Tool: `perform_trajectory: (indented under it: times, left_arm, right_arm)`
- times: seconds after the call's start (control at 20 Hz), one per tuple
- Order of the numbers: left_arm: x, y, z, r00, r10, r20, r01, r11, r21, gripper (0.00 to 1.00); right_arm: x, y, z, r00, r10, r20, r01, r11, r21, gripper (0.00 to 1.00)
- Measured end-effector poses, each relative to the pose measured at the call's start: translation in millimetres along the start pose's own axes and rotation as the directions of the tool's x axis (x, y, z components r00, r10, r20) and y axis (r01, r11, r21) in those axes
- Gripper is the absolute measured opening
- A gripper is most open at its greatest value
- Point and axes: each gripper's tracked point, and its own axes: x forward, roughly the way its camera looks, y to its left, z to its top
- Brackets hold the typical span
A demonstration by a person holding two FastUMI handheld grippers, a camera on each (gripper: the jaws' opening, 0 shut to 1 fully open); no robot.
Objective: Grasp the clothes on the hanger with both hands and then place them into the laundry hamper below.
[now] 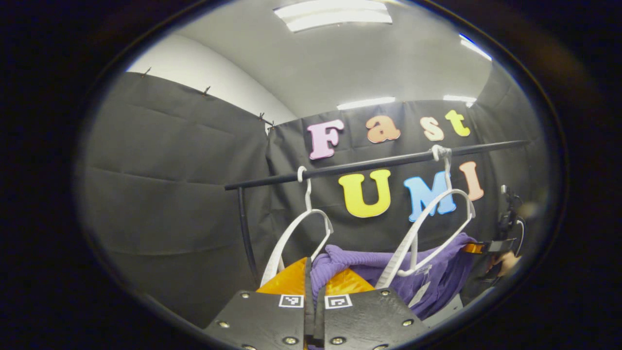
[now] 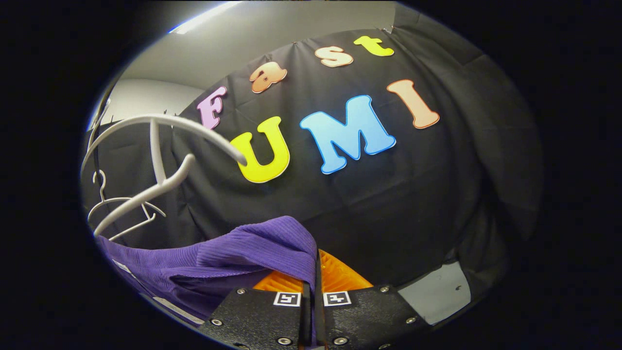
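Both grippers are pinching the purple knit (image 2: 252, 250) closed, left gripper (image 1: 314, 272) at one end, right gripper (image 2: 313, 272) at the other, below the white hangers (image 1: 427, 228). It is looking soft, light and saggy, so gripping bunched edges is suiting it

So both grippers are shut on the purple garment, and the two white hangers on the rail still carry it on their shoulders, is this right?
Not quite. Both grippers, left and right, are shut on the purple garment, but the white hangers on the rail are bare. The left gripper view shows the garment hanging below them, pulled off their shoulders.
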Motion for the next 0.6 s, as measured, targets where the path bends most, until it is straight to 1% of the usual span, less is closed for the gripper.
perform_trajectory:
  times: [0.15, 0.35, 0.4, 0.45, 0.5, 0.6]
  left_arm:
    - [-14, 0, -12, 1.0, -0.002, -0.009, 0.002, 1.0, -0.009, 0.01]
    - [-40, 4, -29, 0.999, -0.02, -0.029, 0.019, 0.999, -0.036, 0.01]
    - [-48, 1, -32, 0.999, -0.035, -0.031, 0.033, 0.998, -0.05, 0.0]
    - [-54, -4, -32, 0.998, -0.056, -0.028, 0.054, 0.997, -0.063, 0.05]
    - [-59, -11, -32, 0.997, -0.079, -0.022, 0.077, 0.994, -0.071, 0.01]
    - [-66, -20, -32, 0.993, -0.116, -0.009, 0.114, 0.99, -0.078, 0.01]
  right_arm:
    - [-23, 4, -16, 1.0, 0.004, -0.016, -0.004, 1.0, -0.025, 0.02]
    - [-67, 23, -26, 0.999, 0.038, -0.022, -0.039, 0.997, -0.069, 0.02]
    - [-80, 31, -28, 0.998, 0.053, -0.019, -0.054, 0.995, -0.083, 0.02]
    - [-91, 38, -28, 0.998, 0.064, -0.013, -0.065, 0.993, -0.096, 0.02]
    - [-103, 45, -28, 0.997, 0.078, -0.008, -0.079, 0.991, -0.11, 0.02]
    - [-125, 60, -25, 0.994, 0.106, 0.003, -0.104, 0.985, -0.135, 0.01]
